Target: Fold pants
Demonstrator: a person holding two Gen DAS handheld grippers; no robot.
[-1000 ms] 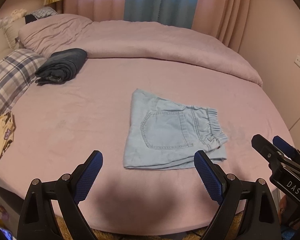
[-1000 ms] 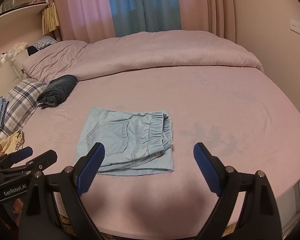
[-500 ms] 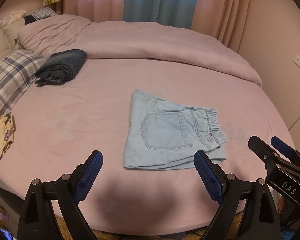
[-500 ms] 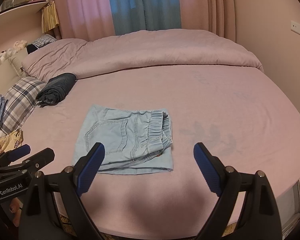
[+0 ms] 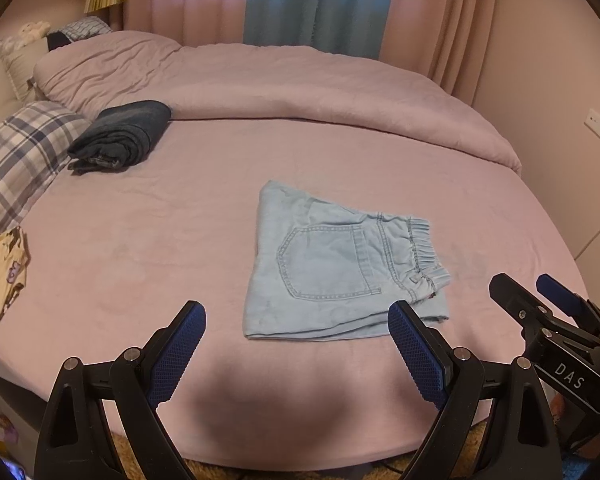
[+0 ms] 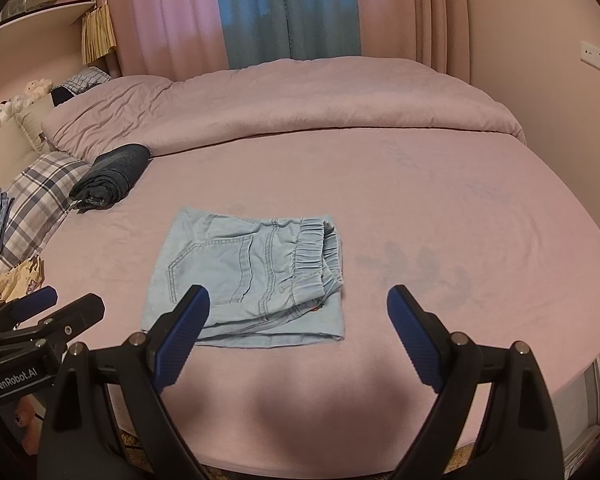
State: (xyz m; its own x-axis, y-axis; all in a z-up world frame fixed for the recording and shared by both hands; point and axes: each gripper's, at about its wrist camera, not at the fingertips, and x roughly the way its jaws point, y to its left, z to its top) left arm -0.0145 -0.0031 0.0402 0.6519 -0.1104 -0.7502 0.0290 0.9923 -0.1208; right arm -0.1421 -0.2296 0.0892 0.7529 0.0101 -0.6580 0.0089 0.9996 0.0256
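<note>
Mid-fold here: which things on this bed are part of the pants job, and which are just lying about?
Part of the job:
- folded light blue denim pants
- left hand-held gripper, open
- right hand-held gripper, open

Lying about:
- rolled dark blue garment
- plaid grey-and-white pillow
- yellow printed cloth
- bunched pink duvet

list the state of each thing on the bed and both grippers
light blue denim pants: folded into a flat rectangle, back pocket up, lying untouched
dark navy garment: folded into a thick bundle beside the plaid pillow
mauve duvet: bunched along the far side of the bed
left gripper: open, empty
right gripper: open, empty
</note>
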